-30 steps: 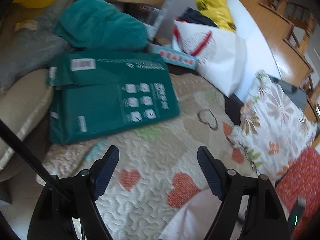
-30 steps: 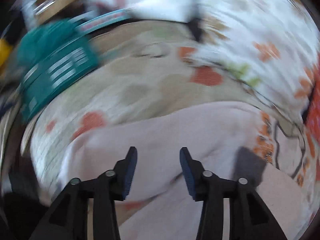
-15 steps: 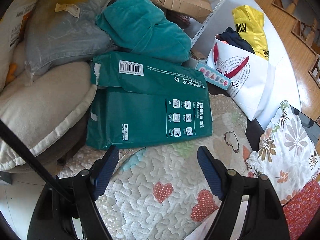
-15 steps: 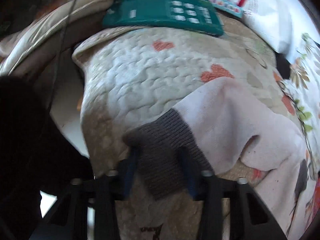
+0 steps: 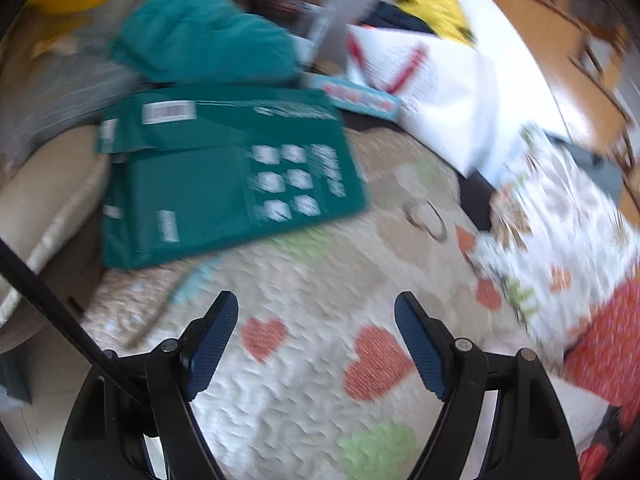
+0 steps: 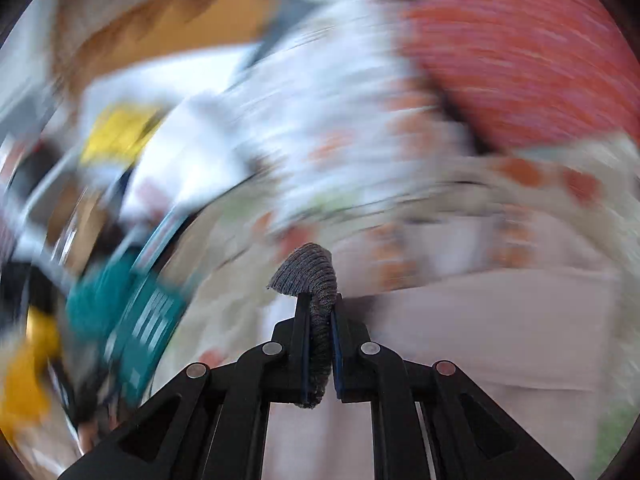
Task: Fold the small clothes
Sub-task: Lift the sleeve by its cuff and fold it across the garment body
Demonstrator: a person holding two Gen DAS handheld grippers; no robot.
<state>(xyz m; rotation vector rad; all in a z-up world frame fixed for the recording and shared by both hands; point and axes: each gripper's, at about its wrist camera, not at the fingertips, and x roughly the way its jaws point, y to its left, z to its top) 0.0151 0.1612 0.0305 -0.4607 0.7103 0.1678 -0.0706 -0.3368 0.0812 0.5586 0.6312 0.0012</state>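
In the right wrist view my right gripper point(image 6: 320, 300) is shut on the grey ribbed cuff point(image 6: 308, 272) of a pale pink garment point(image 6: 480, 320), which spreads to the right over the quilt; the cuff sticks up between the jaws. The view is heavily blurred. In the left wrist view my left gripper point(image 5: 316, 308) is open and empty, held above the heart-patterned quilt point(image 5: 320, 360). The garment does not show clearly in the left wrist view.
A green plastic mailer point(image 5: 224, 176) and a teal cushion point(image 5: 204, 36) lie at the back left of the quilt. A white shopping bag point(image 5: 432, 80) stands behind. A floral pillow point(image 5: 560, 232) and a red pillow point(image 5: 608, 344) lie at the right.
My right gripper has shut on the grey cuff and swung quickly with it, blurring the view. My left gripper has stayed open and shifted over the quilt.
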